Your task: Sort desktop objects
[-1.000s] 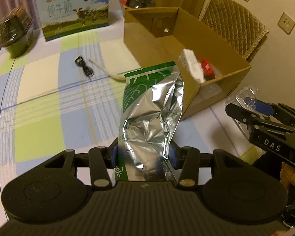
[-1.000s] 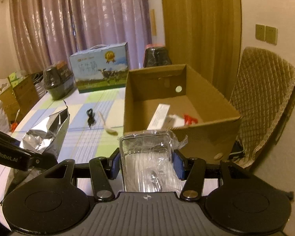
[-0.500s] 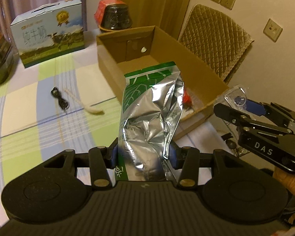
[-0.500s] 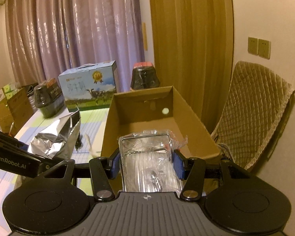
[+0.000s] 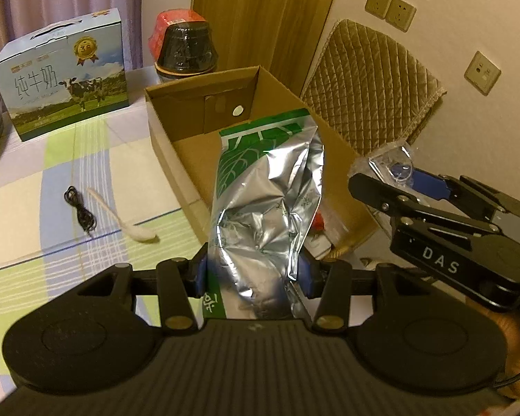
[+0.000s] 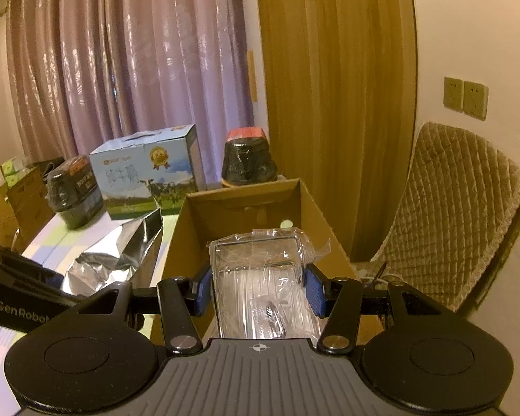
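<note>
My left gripper is shut on a silver foil bag with a green top and holds it upright over the near end of the open cardboard box. The bag also shows in the right wrist view. My right gripper is shut on a clear plastic box in crinkled wrap, held above the box's near right edge. The right gripper also shows in the left wrist view. A red and white item lies inside the box, partly hidden by the bag.
A black cable and a white spoon lie on the checked tablecloth left of the box. A blue milk carton and black wrapped tubs stand at the back. A quilted chair stands to the right.
Both grippers have risen and moved forward toward the cardboard box, each keeping its hold. The bag now hangs over the box's inside rather than in front of it.
</note>
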### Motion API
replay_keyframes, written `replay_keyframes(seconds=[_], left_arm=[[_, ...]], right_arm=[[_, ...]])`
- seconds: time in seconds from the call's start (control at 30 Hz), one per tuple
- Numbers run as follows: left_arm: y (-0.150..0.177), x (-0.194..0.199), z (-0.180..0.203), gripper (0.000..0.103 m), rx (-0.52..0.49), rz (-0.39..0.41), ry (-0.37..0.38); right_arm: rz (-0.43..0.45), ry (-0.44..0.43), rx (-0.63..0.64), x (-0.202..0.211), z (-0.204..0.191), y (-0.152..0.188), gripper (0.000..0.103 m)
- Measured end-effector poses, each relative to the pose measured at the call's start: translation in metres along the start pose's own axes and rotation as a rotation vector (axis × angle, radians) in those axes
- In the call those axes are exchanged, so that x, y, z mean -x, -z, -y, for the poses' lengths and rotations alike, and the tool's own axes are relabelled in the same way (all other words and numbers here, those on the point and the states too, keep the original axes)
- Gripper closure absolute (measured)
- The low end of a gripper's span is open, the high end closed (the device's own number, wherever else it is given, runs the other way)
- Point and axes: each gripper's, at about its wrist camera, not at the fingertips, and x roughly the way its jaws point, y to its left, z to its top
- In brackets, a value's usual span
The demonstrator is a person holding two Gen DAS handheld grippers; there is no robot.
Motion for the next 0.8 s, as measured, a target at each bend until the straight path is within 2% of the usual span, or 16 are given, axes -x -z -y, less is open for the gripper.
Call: replay_keyframes(seconds=[0.5,0.8], left_arm=[[-0.067,-0.045,-0.011,0.06,0.069,0.018,0.039],[-0.09,-0.084,-0.033,0.06,0.172,0.006,0.055]], right_arm=[[-0.028,0.006,-0.034,-0.067,0.027,-0.035,0.053],[-0.062,0.039,-0.059,-0.105,0.047,-0.038,0.053]])
